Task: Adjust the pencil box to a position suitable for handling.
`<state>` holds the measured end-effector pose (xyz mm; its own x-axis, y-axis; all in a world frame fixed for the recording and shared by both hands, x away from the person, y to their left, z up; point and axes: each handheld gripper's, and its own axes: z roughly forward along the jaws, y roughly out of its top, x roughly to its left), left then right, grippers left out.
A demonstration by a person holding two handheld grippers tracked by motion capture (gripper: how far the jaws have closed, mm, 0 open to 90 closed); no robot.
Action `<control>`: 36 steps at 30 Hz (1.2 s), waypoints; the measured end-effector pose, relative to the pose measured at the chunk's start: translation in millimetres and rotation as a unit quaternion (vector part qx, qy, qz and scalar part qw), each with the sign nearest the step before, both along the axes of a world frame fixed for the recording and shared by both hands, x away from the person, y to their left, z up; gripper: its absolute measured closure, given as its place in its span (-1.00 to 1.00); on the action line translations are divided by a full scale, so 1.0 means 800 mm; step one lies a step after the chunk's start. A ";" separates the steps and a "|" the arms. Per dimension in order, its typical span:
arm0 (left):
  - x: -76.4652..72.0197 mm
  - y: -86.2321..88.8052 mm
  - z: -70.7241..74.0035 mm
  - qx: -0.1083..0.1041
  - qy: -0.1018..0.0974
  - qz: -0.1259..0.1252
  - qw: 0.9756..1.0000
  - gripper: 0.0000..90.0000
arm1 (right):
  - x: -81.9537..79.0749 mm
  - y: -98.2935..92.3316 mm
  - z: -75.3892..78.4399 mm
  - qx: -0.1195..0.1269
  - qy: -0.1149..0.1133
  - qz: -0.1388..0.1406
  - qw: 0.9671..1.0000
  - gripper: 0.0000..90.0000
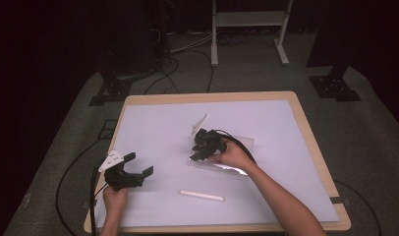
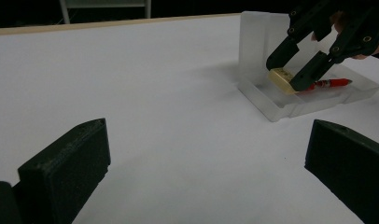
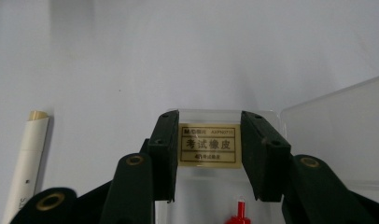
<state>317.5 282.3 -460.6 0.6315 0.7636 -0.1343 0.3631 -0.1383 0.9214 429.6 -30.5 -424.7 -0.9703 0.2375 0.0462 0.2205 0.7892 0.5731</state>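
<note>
Eraser [image 3: 208, 144] is sitting between the jaws of the right gripper [image 3: 208, 154], which are closing on its two sides over the clear case [image 3: 337, 135].

Starting at the left of the high view, the left gripper [image 1: 138, 164] is hovering low over the white sheet [image 1: 158, 123], held in the left hand [image 1: 114, 196], with its jaws spreading wide and holding nothing. The left gripper view is confirming this: its two black jaws are standing far apart at the bottom corners, with bare sheet between them.

Ahead of that gripper and to its right, a white pen [image 1: 202, 195] is lying flat on the sheet, well apart from both tools. In the right gripper view the pen [image 3: 24, 163] is showing just left of the jaws.

Farther right, the right hand [image 1: 232, 153] is tilting the right gripper [image 1: 200, 151] down into the case [image 1: 244, 142]. The high view is hiding the eraser; the left gripper view is showing it as a tan block [image 2: 282, 80] pinched at the near end of the case, beside a red pen [image 2: 330, 84] lying inside. The right gripper view is adding printed characters on the eraser's label and the red pen [image 3: 239, 214] below it.
</note>
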 end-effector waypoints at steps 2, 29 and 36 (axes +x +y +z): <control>0.000 0.000 0.000 0.000 0.000 0.000 1.000 -1.00 | 0.002 0.000 -0.002 0.000 0.000 -0.001 1.000 0.29; 0.000 0.000 0.000 -0.001 -0.001 -0.001 1.000 -1.00 | 0.011 0.004 -0.018 -0.012 0.006 -0.001 1.000 0.28; 0.000 0.000 0.000 -0.001 0.000 0.000 1.000 -1.00 | 0.011 0.004 -0.019 -0.013 0.008 -0.001 1.000 0.28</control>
